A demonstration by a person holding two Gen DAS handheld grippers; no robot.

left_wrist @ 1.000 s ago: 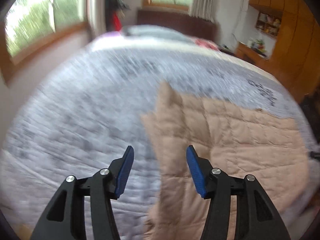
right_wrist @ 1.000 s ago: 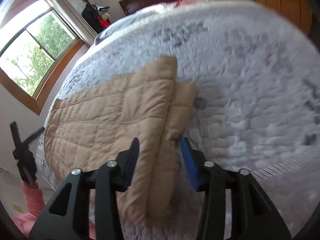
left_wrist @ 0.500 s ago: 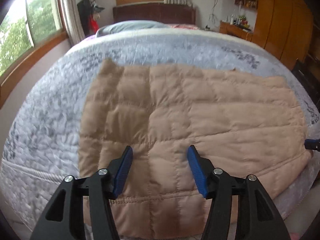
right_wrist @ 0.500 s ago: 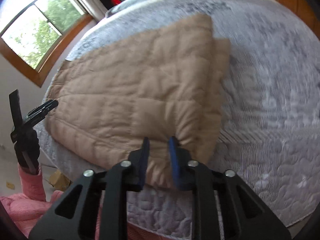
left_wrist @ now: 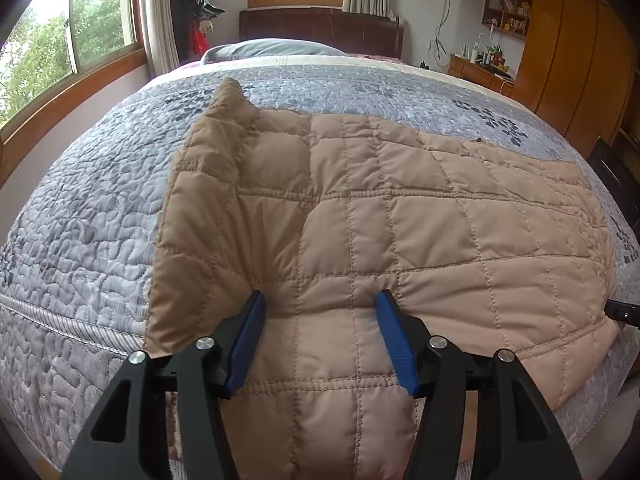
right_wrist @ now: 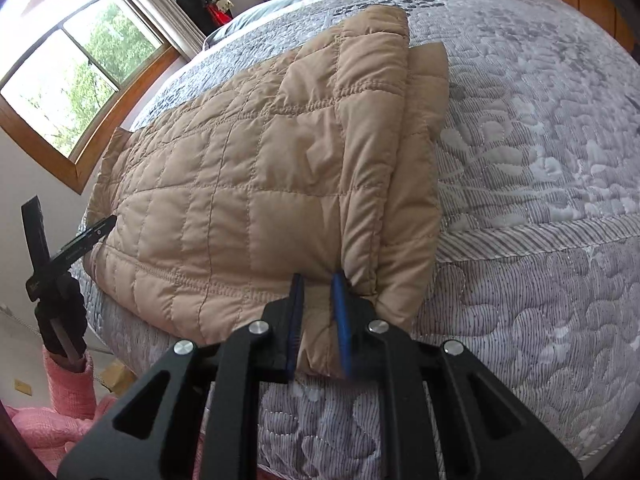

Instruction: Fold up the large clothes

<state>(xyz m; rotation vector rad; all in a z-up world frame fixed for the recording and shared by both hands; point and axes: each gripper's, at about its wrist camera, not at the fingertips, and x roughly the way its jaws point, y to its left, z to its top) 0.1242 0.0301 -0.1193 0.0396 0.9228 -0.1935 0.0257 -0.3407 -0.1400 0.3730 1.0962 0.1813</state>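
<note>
Jaws first: the right gripper (right_wrist: 317, 322) has just been closing, and its blue pads now pinch a fold of the tan quilted puffer jacket (right_wrist: 256, 184) at the hem corner that hangs over the near edge of the bed (right_wrist: 540, 168). The left gripper (left_wrist: 320, 340) stands released, jaws wide, tips pressing into the same jacket's near hem with a puffed panel between them but nothing clamped.

The jacket lies spread flat on the grey patterned quilted bedspread (left_wrist: 92, 208), its long axis running side to side along the bed's near edge, so both pairs of jaws meet it from the hem and point across its short width toward the headboard. In the right wrist view a doubled layer, probably a sleeve or side panel already turned in, runs straight away from the right jaws; the right hand is the nearer one to that folded end. The left gripper sits further along the hem, and it shows again in the right wrist view at the jacket's far corner, above a pink knitted sleeve (right_wrist: 68, 376).

As a judgement, the next fold likely carries this near hem away up the bed, which needs the left jaws to bite first.

Hard to tell: how many layers the right pads hold, whether collar or hood lies beyond, and the hem below both grippers is hidden by their black frames.
</note>
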